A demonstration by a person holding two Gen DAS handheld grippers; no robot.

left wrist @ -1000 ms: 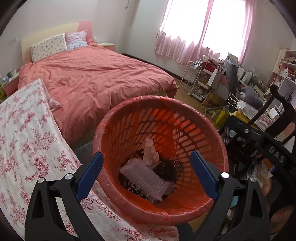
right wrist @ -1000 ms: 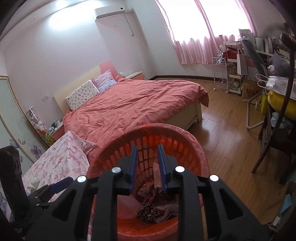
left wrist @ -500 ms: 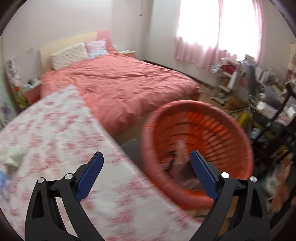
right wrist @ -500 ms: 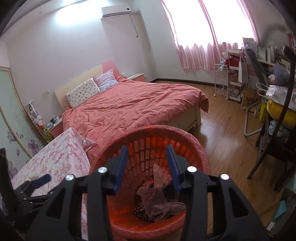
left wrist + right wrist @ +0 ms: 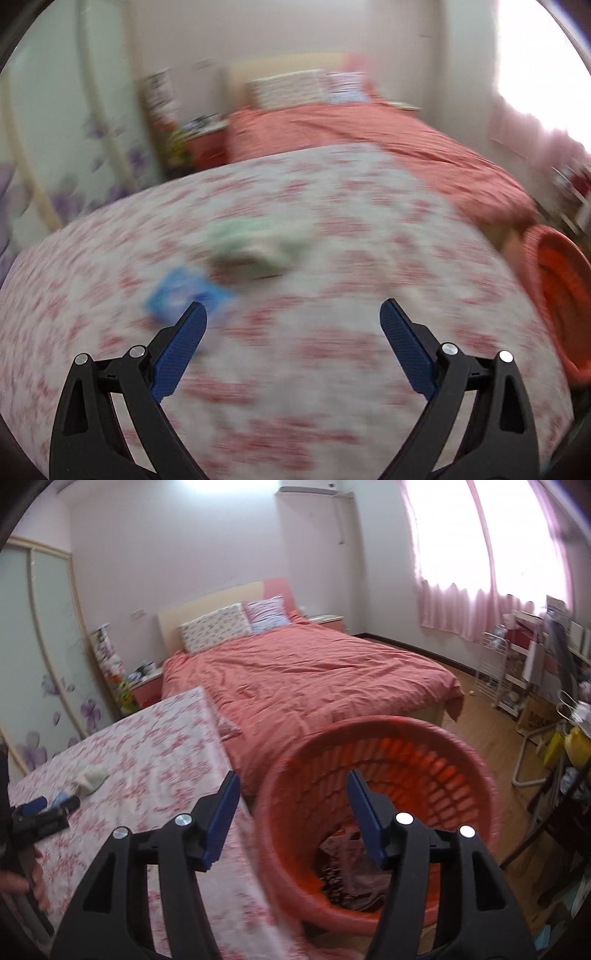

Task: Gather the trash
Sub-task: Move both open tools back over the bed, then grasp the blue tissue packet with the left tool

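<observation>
Since a second ago both views swing off the basket toward the floral worktop; left tongs point(image 5: 293, 321) used to frame the basket, now they sit over the cloth. Left tongs stand wide apart, nothing between them. Right tongs point(image 5: 293, 812), near-together a second ago, are opening, jaws clearly apart, empty, no item between the pads.

Left view is heavily blurred. Just ahead of the left tongs: a blue packet point(image 5: 184, 293) beside the left blue pad, and a pale crumpled wad point(image 5: 258, 245) a bit further out, both lying on the worktop point(image 5: 332, 406). Likely the remaining trash; wide opening probably set up for a grab there.

Right tongs hang at the near rim of the orange basket point(image 5: 461, 746), which stands on the floor just beside the worktop edge and already holds crumpled dark and pinkish scraps point(image 5: 354, 867). Judging by that, a drop is done and the tongs are clear.

Both tongs tilt downward. Right view catches the left tongs low at far left over the worktop, with a hand point(image 5: 22, 882) gripping the handle. Red bed point(image 5: 314, 679) behind, not involved.
</observation>
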